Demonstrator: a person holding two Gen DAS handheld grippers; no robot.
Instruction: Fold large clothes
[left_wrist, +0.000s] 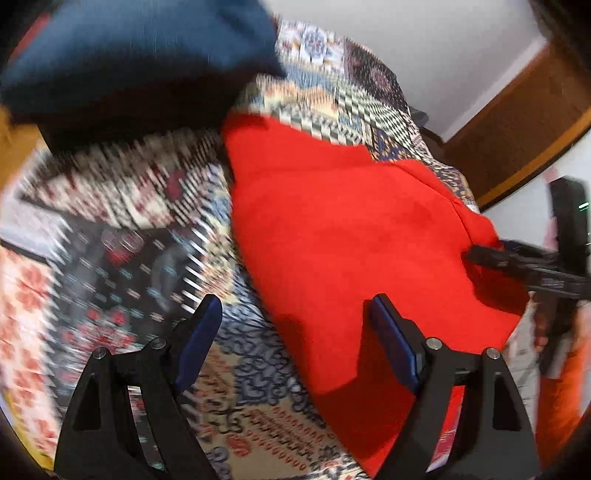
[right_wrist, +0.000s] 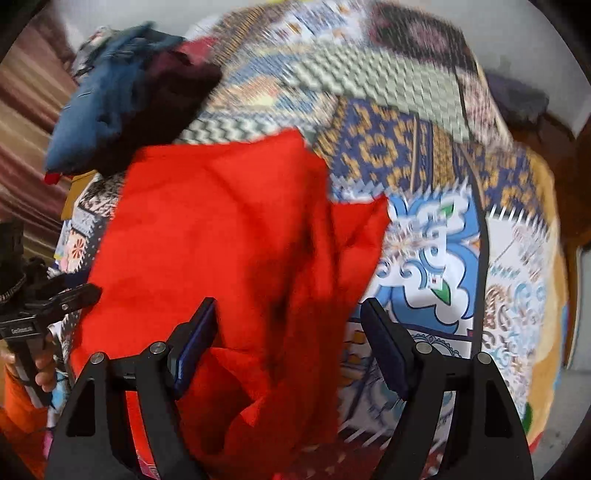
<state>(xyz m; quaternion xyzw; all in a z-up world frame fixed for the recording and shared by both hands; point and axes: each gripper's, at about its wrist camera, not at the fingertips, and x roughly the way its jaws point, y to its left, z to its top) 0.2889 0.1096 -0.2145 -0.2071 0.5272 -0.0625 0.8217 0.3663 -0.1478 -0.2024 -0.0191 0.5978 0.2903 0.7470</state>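
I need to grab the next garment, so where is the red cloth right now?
The red cloth lies rumpled on the patterned bedspread, centre-right in the left wrist view, below the dark blue pile.

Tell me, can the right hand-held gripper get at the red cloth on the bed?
Probably yes. The right hand-held gripper hangs open just above the red cloth, which lies loose on the patterned bedspread. Nothing sits between them; the dark blue clothes lie farther off.
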